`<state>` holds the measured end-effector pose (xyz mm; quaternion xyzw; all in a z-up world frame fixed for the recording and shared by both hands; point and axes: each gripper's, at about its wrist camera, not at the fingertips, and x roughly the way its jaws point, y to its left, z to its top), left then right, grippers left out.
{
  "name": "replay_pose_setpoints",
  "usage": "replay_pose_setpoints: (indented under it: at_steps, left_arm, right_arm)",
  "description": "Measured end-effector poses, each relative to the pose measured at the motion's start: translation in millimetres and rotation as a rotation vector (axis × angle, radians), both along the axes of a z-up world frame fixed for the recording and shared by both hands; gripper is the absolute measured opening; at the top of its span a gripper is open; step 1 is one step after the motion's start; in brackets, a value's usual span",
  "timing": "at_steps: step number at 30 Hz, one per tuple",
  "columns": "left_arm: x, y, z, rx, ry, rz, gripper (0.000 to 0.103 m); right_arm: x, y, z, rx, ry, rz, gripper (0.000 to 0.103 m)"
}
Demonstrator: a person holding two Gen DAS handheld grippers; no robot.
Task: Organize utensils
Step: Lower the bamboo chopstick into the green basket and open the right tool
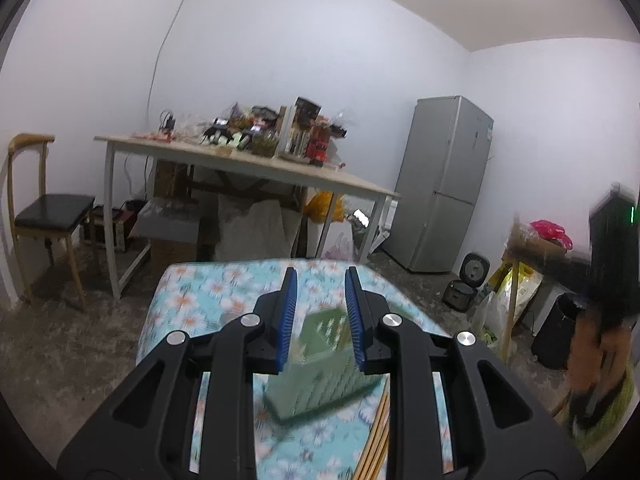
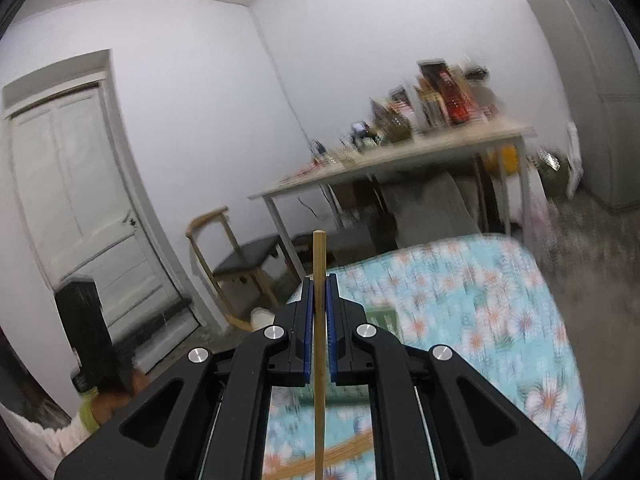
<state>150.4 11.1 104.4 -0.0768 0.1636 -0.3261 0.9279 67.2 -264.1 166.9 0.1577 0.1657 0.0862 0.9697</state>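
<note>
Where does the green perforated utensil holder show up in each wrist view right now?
Left wrist: the green perforated utensil holder stands low in the centre, between the left gripper's parted blue pads, on the floral tablecloth.
Right wrist: only a green corner shows, just right of the right gripper, which is shut on a bamboo chopstick.
Shared landmark: the cluttered beige table.

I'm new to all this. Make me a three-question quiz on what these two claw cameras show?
1. True or false: the right gripper is shut on a chopstick.
2. The green utensil holder stands on: A) flowered cloth B) bare floor C) chair?
3. What lies loose on the cloth beside the holder?

Key: 1 true. 2 A. 3 More chopsticks, in a bundle.
</note>
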Motion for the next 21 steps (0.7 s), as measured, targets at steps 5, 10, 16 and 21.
replay_pose_setpoints:
  at_steps: [5,10,16,21]
  left_arm:
    - [-6,18,-33,0.019,0.083,0.011,0.023]
    - [-8,33,-56,0.019,0.134,0.023,0.023]
    - [-6,50,-69,0.017,0.148,0.043,0.023]
    - [-1,55,-72,0.011,0.159,0.057,0.023]
  right_arm:
    - [25,25,43,-0.094,-0.105,0.05,0.006]
    - [59,53,74,-0.165,-0.184,0.108,0.006]
    - [103,84,84,-0.244,-0.223,0.165,0.006]
    - [140,110,72,-0.334,-0.218,0.199,0.006]
